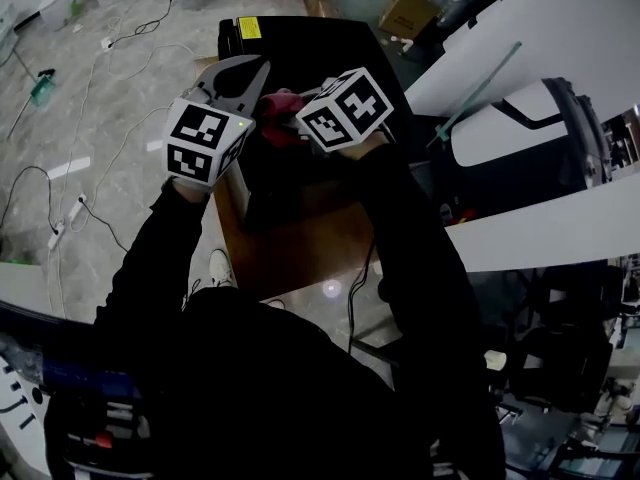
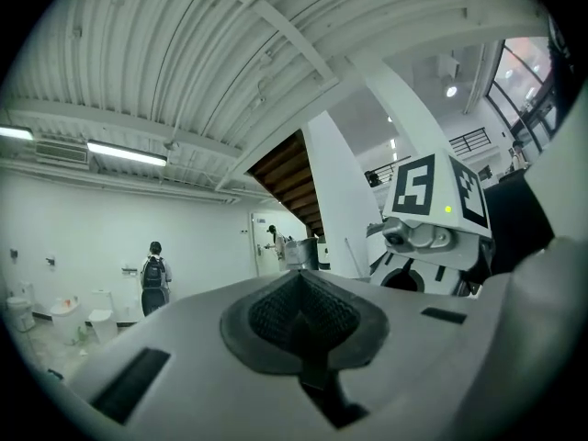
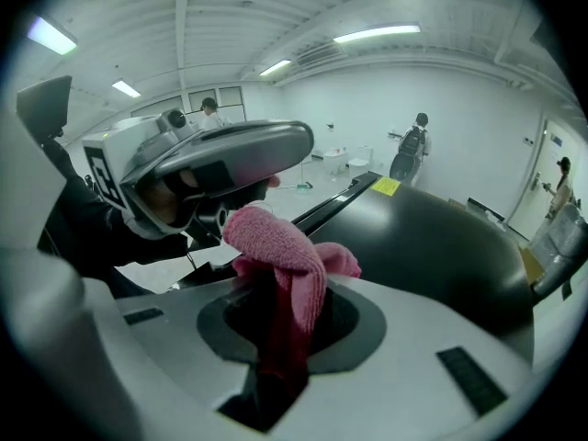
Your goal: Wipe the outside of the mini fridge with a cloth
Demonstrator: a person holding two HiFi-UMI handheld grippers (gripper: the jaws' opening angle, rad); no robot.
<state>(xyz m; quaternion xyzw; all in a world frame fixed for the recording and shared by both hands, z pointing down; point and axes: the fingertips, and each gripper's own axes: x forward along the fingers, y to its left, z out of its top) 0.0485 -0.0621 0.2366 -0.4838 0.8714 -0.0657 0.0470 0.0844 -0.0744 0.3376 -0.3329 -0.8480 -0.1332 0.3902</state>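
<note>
Cloth (image 3: 276, 242) of pink looped terry bunches up in a soft fold from the right gripper (image 3: 280, 310), whose jaws are clamped on it. The left gripper (image 2: 299, 315) has its jaws pressed together on nothing, their dark ribbed pads (image 2: 276, 315) meeting. Both grippers are smooth grey plastic, each with a white cube of black squares.

The fridge (image 1: 300, 43) is a black box with a glossy, smooth top and one yellow sticker (image 1: 250, 28) at a far corner. It stands on a brown board (image 1: 290, 243). The cloth sits over the fridge top's near part; whether it touches cannot be told.

In the right gripper view the left gripper's curved jaws lie just beside the cloth and block part of the room. Thin cables (image 1: 110, 138) trail over the grey floor. Three people stand far off by white walls in that view.
</note>
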